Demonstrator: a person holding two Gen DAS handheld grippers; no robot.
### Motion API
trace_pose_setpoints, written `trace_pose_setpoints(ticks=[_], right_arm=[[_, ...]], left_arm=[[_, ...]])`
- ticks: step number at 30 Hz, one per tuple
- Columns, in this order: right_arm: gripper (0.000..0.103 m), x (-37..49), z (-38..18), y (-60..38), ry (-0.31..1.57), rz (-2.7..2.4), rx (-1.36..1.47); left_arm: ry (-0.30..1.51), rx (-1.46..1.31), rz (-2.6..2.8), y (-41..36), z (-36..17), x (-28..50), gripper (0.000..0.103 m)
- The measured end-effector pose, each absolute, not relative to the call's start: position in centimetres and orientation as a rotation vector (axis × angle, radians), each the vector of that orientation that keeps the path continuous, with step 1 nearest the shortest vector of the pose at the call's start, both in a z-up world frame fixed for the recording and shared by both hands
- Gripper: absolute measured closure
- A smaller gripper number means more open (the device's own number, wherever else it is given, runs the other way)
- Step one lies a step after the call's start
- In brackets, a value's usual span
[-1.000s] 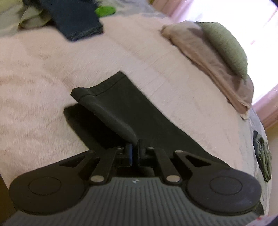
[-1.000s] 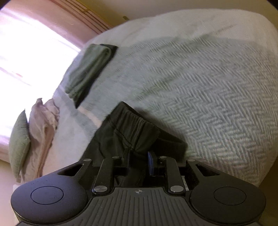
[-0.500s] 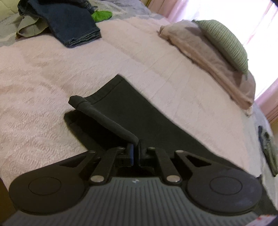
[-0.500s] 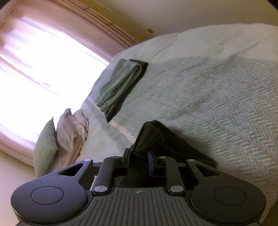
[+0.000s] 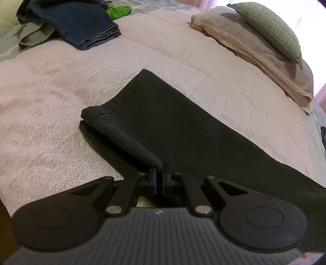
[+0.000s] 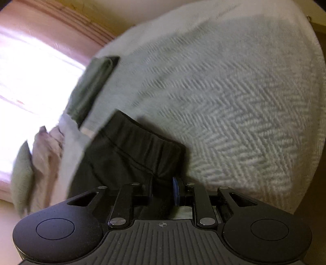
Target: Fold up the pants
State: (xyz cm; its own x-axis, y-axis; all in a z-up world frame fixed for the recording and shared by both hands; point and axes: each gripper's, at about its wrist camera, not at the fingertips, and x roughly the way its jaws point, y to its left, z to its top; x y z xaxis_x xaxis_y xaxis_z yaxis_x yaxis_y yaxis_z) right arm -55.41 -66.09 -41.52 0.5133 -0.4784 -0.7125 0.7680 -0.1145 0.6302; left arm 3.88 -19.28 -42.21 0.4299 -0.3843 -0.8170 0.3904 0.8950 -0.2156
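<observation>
Black pants (image 5: 183, 126) lie along the pink bedspread (image 5: 51, 91), with the leg hem at the far left. My left gripper (image 5: 159, 173) is shut on the folded near edge of that leg, low over the bed. In the right wrist view the elastic waistband (image 6: 142, 140) rests on a grey herringbone blanket (image 6: 234, 106). My right gripper (image 6: 163, 183) has bunched waistband cloth between its fingers, and its jaws are opening. A blue pad (image 6: 175, 190) shows beside the cloth.
Folded dark jeans (image 5: 85, 26), an olive garment (image 5: 34, 34) and a green item (image 5: 119, 11) lie at the far left. A beige folded cloth (image 5: 254, 51) under a green cushion (image 5: 271, 26) lies at the right. A folded green garment (image 6: 91, 87) sits near the bright window.
My right gripper sank and the waistband came down from hanging onto the blanket, with the gap between the jaws a little wider. The left gripper sank slightly and the leg fold lies flatter.
</observation>
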Motion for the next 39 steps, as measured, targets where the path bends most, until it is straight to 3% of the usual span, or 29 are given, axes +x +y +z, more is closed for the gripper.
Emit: trace_pose_setpoints(ticks=[2,6,10,13,23,29,31,32,33,34,35,39], right_arm=[[0.066,-54.7,-41.4,-66.9,0.328,-1.089,1.315],[0.054,-53.7,-39.1,-67.9,0.484,-1.087,1.206],[0.052,-52.4,-35.1,-68.3,0.594,-1.105,0.927],[0.046,-51.3,-33.7,-69.8,0.578,-1.052,0.837],[0.043,-47.6,-37.2,-78.4,0.589,-0.794,0.851],[0.043,-47.7,-39.7,-81.6,0.619,-0.626,0.966],[0.047,-47.9,-39.9,-81.6,0.609,-0.575,0.981],[0.068,-47.9,-39.9,-81.5,0.610,-0.555,0.972],[0.074,-47.6,-39.9,-81.3,0.630,-0.561,0.934],[0.083,-47.3,-39.7,-81.1,0.640,-0.563,0.907],[0.097,-47.2,-39.4,-80.8,0.647,-0.580,0.880],[0.097,-46.4,-38.8,-79.0,0.718,-0.670,0.735]], left_arm=[[1.015,0.072,-0.487,-19.8,-41.9,3.6,0.095],[1.063,0.122,-0.516,-19.6,-40.1,3.2,0.089],[1.095,0.157,-0.579,-20.4,-36.8,1.9,0.089],[1.056,0.227,-0.742,-24.7,-35.3,0.4,0.089],[1.068,0.379,-1.482,-49.6,-38.4,-5.2,0.078],[1.198,0.532,-1.646,-55.1,-41.1,-7.0,0.073],[1.209,0.546,-1.657,-55.2,-41.7,-7.2,0.073],[1.213,0.537,-1.662,-55.2,-41.8,-7.1,0.073],[1.207,0.527,-1.668,-55.2,-41.8,-7.1,0.082],[1.192,0.520,-1.679,-55.1,-41.7,-7.0,0.103],[1.154,0.524,-1.684,-55.0,-41.6,-7.3,0.103],[0.988,0.552,-1.644,-53.9,-41.4,-9.1,0.101]])
